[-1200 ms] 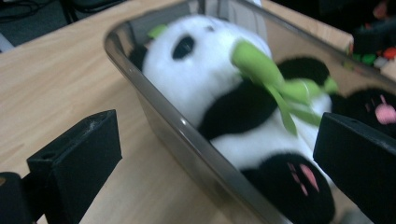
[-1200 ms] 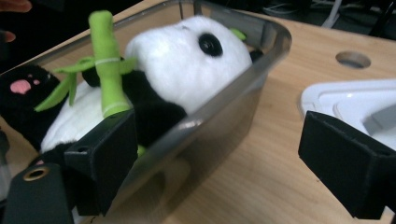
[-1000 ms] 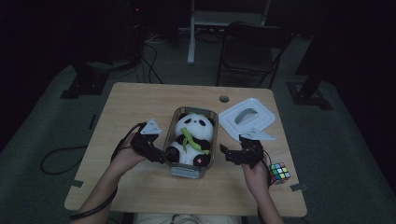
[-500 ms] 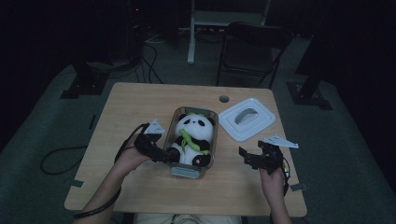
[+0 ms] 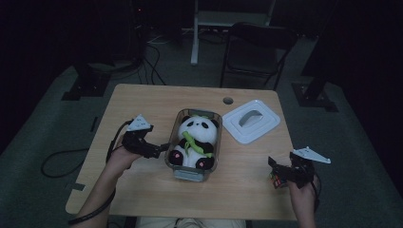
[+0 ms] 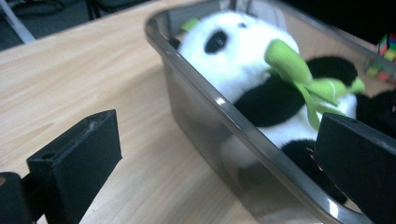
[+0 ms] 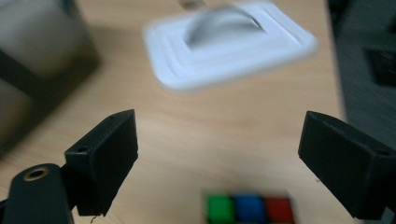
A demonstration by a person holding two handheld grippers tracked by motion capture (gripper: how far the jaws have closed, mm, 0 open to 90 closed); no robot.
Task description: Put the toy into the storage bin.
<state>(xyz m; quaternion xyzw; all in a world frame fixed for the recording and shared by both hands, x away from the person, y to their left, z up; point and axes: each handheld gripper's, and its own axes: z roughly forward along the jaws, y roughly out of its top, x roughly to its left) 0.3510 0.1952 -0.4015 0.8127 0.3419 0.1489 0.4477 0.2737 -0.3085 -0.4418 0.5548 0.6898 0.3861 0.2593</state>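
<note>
- On the table [image 5: 142, 199] in the high view, the left gripper [image 5: 159, 149] sits against the clear box [image 5: 190, 173] holding the toy panda [image 5: 195, 140]; the right gripper [image 5: 275, 172] hovers at the puzzle cube [image 5: 276, 181].
- In the left gripper view, wide jaws straddle the box wall; no readable writing.
- In the right gripper view, wide jaws frame the cube [image 7: 250, 207] below the white lid [image 7: 229, 42].

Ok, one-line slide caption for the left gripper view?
Open left gripper straddling the clear container wall, plush panda inside.
</note>
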